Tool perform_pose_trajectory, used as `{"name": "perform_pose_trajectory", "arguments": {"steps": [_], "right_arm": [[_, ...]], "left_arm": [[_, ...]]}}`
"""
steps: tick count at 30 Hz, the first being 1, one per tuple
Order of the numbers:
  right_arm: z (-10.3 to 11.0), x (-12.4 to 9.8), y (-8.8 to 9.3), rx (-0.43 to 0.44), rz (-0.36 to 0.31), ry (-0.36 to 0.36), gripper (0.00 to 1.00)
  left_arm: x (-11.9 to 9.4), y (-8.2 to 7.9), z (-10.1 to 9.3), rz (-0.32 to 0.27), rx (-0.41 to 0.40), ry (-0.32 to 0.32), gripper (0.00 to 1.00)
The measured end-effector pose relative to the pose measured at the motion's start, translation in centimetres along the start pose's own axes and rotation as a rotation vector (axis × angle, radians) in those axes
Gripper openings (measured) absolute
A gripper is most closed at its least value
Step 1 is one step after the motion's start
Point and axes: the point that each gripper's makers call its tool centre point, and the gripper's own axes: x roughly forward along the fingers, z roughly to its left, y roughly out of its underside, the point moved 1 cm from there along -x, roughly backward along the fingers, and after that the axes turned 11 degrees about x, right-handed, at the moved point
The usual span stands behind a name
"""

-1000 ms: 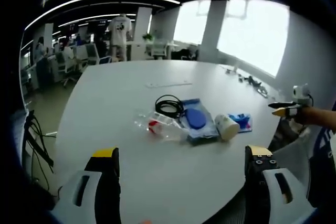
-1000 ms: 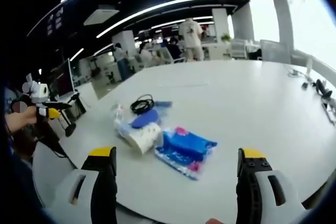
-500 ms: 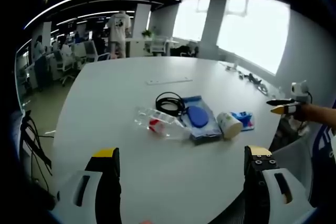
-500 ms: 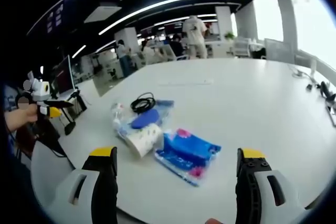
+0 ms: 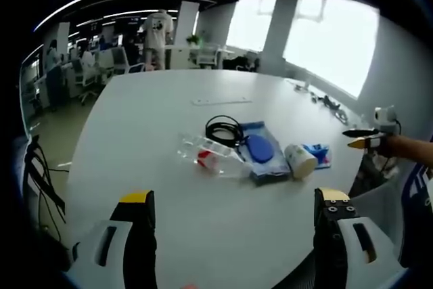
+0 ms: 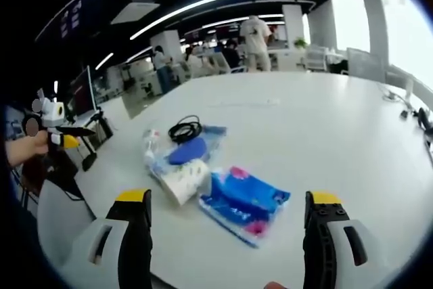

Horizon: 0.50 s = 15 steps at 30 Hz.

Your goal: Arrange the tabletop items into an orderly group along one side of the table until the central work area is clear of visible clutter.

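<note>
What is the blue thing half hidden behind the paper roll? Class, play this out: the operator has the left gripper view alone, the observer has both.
Observer: In the right gripper view it is a blue packet with pink patches, lying flat beside the paper roll.
Operator: Is the right claw carrying anything?
Observer: No. The right claw is open, with nothing between its jaws.
Operator: How does my claw look from there?
Observer: The left claw shows at that view's left, in a hand, beyond the table edge.

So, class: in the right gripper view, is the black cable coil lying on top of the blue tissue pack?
No, the black cable coil lies apart from the blue tissue pack, beyond the paper roll.
</note>
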Motion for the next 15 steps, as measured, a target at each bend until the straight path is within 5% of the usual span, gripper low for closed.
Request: {"name": "perform_pose_trajectory", "arguments": {"steps": [15], "right_arm": [[1.9, 2.6, -0.4, -0.034, 0.034, -0.05, 0.91]], "left_arm": [[0.6, 0.0, 0.8, 0.023, 0.013, 0.004, 0.96]]}}
